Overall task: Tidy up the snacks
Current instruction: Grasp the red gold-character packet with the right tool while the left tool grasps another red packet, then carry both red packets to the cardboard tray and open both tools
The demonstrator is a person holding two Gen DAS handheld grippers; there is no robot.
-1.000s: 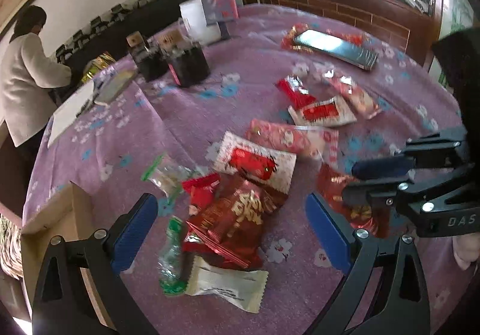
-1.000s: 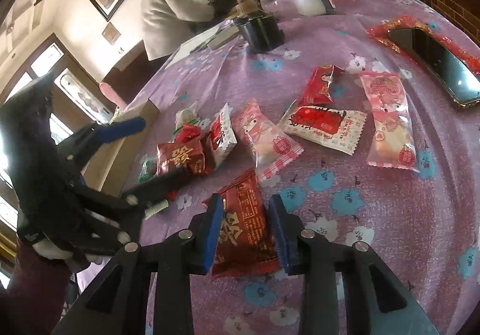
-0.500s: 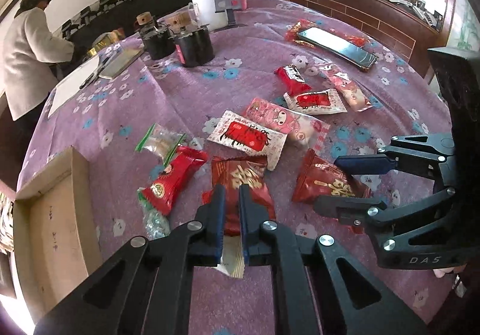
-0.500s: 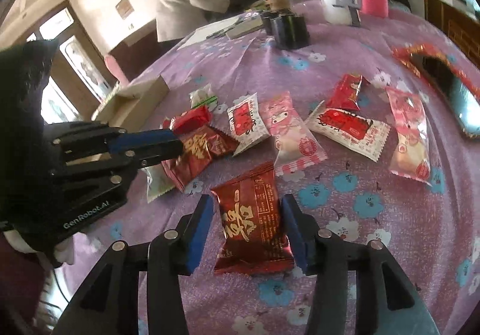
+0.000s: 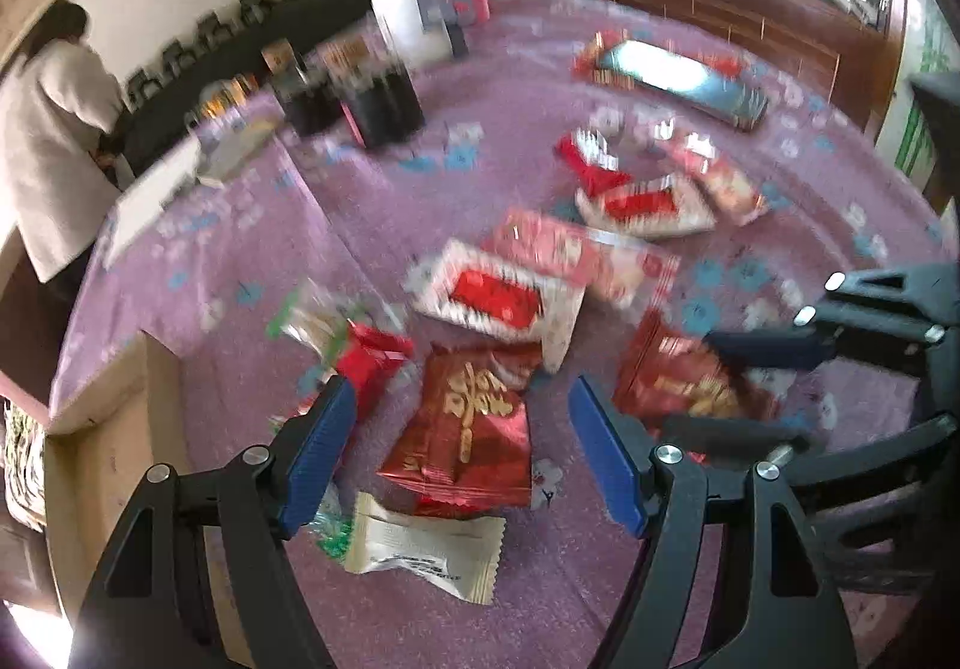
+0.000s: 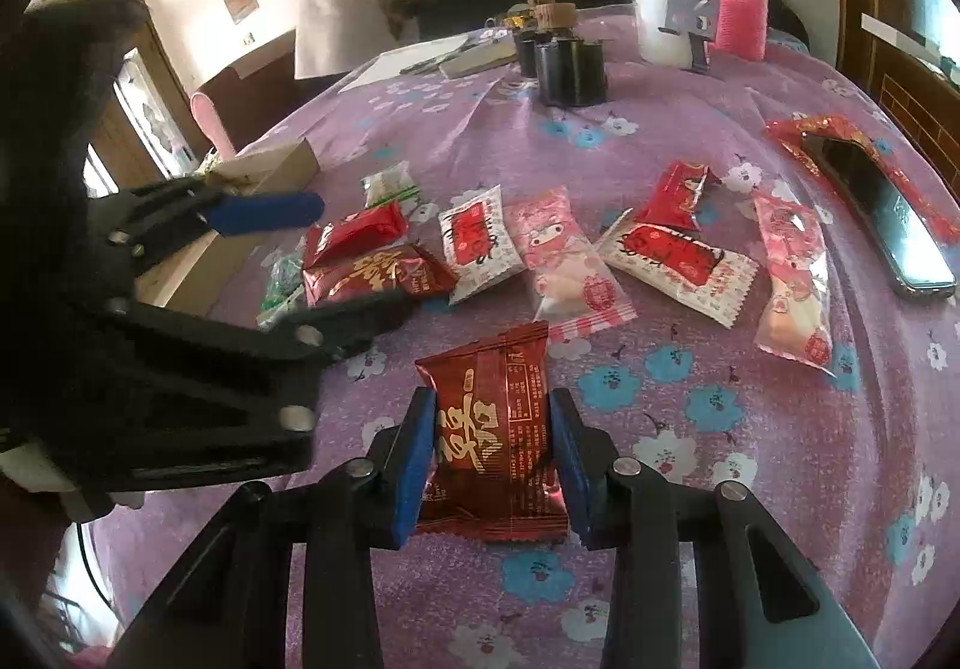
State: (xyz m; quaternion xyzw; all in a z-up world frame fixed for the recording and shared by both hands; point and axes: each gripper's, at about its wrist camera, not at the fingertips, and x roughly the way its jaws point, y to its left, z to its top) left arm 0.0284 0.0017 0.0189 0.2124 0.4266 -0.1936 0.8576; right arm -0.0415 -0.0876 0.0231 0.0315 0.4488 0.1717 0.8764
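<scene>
1. Left wrist view: the left gripper (image 5: 459, 453) hangs over a dark red snack packet (image 5: 465, 432) lying flat on the purple tabletop (image 5: 240, 225). Half a second ago its jaws were pinched nearly together above this same packet; now they are spreading again, with the packet below and between them but neither pad touching it. So that pinch took hold of nothing, and the packet is not yet picked up.
2. Same view: a white wrapped sweet (image 5: 429, 546) lies just below the red packet, and a cardboard box (image 5: 114, 429) sits at the tabletop's left edge. I'd judge the box is where the snacks are meant to go, though I can't see inside it. The picture is smeared, so small details are lost.
3. Right wrist view: the right gripper (image 6: 495, 462) has a second dark red packet (image 6: 495, 429) between its jaws. A half second ago the pads stood clear of its sides; now they are closing and sit against both edges, so I read it as gripped. The packet's bottom edge looks to rest on the cloth.
4. Same view: the other snacks, including a pink packet (image 6: 564, 261), remain spread across the tabletop, untouched. One packet secured, one attempt to redo, and most of the sorting ahead.
</scene>
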